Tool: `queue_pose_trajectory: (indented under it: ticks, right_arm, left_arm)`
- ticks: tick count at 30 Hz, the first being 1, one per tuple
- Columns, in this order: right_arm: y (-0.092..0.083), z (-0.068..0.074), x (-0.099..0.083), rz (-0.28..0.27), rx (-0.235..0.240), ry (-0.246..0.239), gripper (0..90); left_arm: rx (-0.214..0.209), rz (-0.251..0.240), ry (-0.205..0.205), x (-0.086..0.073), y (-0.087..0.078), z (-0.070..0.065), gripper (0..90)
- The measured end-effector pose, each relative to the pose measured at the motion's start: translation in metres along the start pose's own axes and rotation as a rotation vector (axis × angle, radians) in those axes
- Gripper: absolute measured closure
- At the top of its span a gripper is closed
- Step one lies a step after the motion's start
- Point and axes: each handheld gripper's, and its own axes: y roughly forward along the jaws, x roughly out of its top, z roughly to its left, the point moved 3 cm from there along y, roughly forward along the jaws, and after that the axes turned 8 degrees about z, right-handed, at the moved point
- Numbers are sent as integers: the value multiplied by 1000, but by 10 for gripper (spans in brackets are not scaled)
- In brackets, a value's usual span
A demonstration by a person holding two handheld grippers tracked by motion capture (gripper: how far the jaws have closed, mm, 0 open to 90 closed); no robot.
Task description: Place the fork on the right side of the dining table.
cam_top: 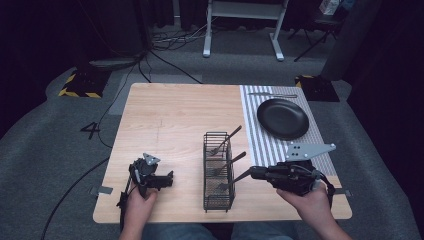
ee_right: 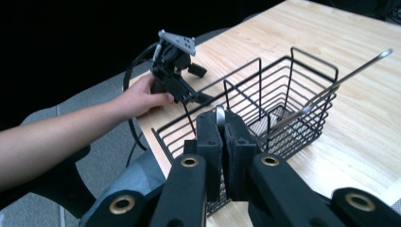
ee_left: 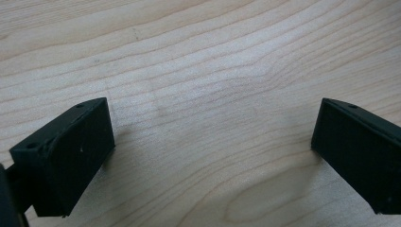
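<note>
A black wire basket (cam_top: 218,200) stands near the table's front edge, with three metal forks leaning in it. The far fork (cam_top: 226,140) and the middle fork (cam_top: 231,163) rest with handles pointing up and right. The near fork (cam_top: 236,179) has its handle end (ee_right: 220,114) pinched between the pads of my right gripper (cam_top: 253,173), which is shut on it just right of the basket. My left gripper (cam_top: 169,179) rests on the wood left of the basket, its jaws wide open (ee_left: 208,142) with bare table between them.
A black plate (cam_top: 283,118) sits on a striped placemat (cam_top: 260,145) at the right, with a piece of cutlery (cam_top: 272,95) beyond it. The wooden table (cam_top: 170,120) ends close in front of both hands.
</note>
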Motion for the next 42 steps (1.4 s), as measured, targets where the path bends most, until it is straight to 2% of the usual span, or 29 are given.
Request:
queue_pose_trajectory:
  ticks: [10,23,30,42]
  right_arm:
    - [-19,1,12,-44,6,-3,866]
    - [-46,-5,21,-93,-2,0,867]
    - [-62,-12,22,-121,-9,17,867]
    - [-91,-29,23,-173,-61,50,867]
  left_arm:
    - [-5,1,1,2,1,0,2]
    - [-4,1,1,2,1,0,2]
    - [-5,0,0,2,1,0,2]
    - [-5,0,1,2,1,0,2]
